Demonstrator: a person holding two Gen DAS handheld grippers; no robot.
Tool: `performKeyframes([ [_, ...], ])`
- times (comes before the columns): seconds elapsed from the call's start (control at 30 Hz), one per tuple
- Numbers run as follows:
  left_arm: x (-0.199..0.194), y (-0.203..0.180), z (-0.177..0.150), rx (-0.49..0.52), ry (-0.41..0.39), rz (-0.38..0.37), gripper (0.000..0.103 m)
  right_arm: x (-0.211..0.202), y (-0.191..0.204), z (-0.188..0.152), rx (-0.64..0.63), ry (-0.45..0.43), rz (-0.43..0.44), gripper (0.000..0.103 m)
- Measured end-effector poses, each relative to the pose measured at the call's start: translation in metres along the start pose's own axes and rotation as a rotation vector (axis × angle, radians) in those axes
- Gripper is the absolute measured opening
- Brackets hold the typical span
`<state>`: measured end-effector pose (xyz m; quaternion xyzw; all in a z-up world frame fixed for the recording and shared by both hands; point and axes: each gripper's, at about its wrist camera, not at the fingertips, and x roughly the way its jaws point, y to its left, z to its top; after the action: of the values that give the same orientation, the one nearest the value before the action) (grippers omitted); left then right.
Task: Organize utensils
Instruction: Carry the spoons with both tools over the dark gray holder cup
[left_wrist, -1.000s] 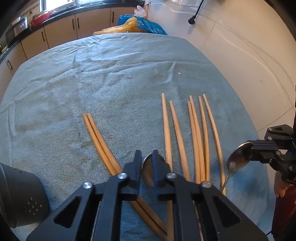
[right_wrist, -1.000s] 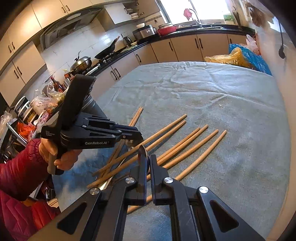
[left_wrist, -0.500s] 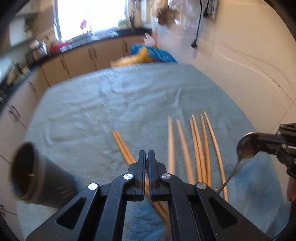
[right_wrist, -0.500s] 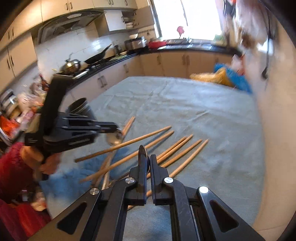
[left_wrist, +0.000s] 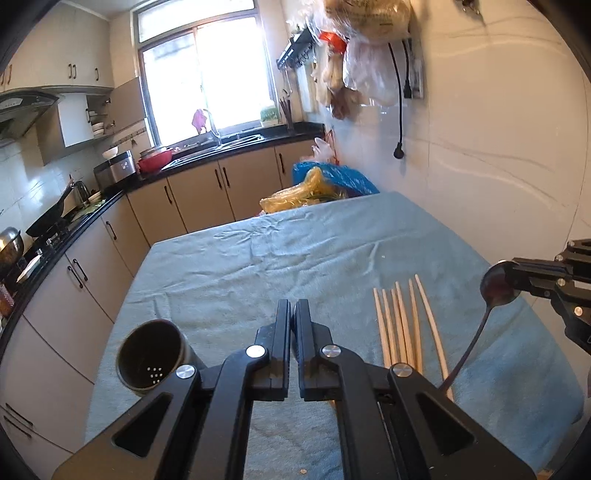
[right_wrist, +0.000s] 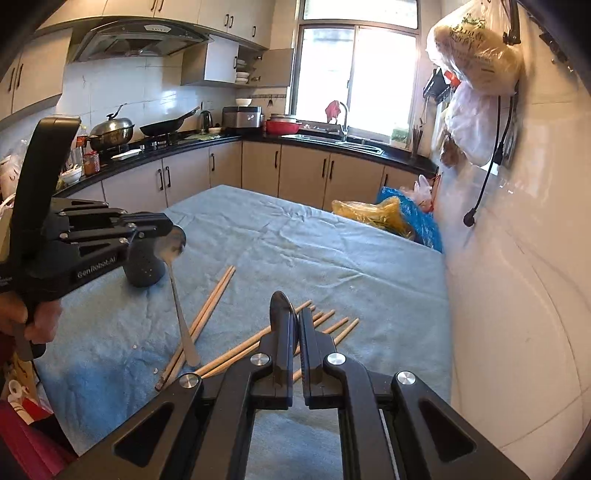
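Note:
Each gripper holds a metal spoon by its bowl, handle hanging down. In the right wrist view my left gripper (right_wrist: 168, 224) is shut on one spoon (right_wrist: 171, 243), lifted above the blue cloth in front of the dark utensil cup (right_wrist: 144, 267). My right gripper (right_wrist: 293, 314) is shut on the other spoon's bowl (right_wrist: 280, 301). The left wrist view shows my left gripper (left_wrist: 293, 306) shut, the cup (left_wrist: 151, 354) low on the left, and my right gripper (left_wrist: 512, 282) holding its spoon (left_wrist: 496, 288) at the right edge. Wooden chopsticks (left_wrist: 400, 325) lie on the cloth, one pair (right_wrist: 216, 295) apart from the others.
The table under the blue cloth (left_wrist: 277, 258) runs along a white wall (left_wrist: 498, 166) on the right. Yellow and blue plastic bags (left_wrist: 317, 184) sit at its far end. Kitchen cabinets (left_wrist: 92, 266) line the left. A hand (right_wrist: 33, 317) grips the left tool.
Both grippers have risen from the cloth and tipped upward, each carrying its spoon. The left jaws closed fully on the bowl. The cup came into the left view.

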<state>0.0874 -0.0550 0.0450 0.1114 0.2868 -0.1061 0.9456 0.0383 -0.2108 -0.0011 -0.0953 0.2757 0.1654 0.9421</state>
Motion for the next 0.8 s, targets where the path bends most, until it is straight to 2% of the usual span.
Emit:
performKeyframes([
  [0.23,-0.018,0.015,0.003,-0.021,-0.03,0.013,0.003,-0.011,0.007,0.011,0.003,-0.026,-0.013,0.004],
  [0.43,-0.042,0.045,0.014,-0.063,-0.068,0.022,0.003,-0.014,0.018,0.033,0.001,-0.046,-0.021,0.004],
  [0.8,-0.077,0.131,0.03,-0.17,-0.118,0.084,0.003,0.002,0.058,0.108,0.009,-0.125,0.025,0.003],
])
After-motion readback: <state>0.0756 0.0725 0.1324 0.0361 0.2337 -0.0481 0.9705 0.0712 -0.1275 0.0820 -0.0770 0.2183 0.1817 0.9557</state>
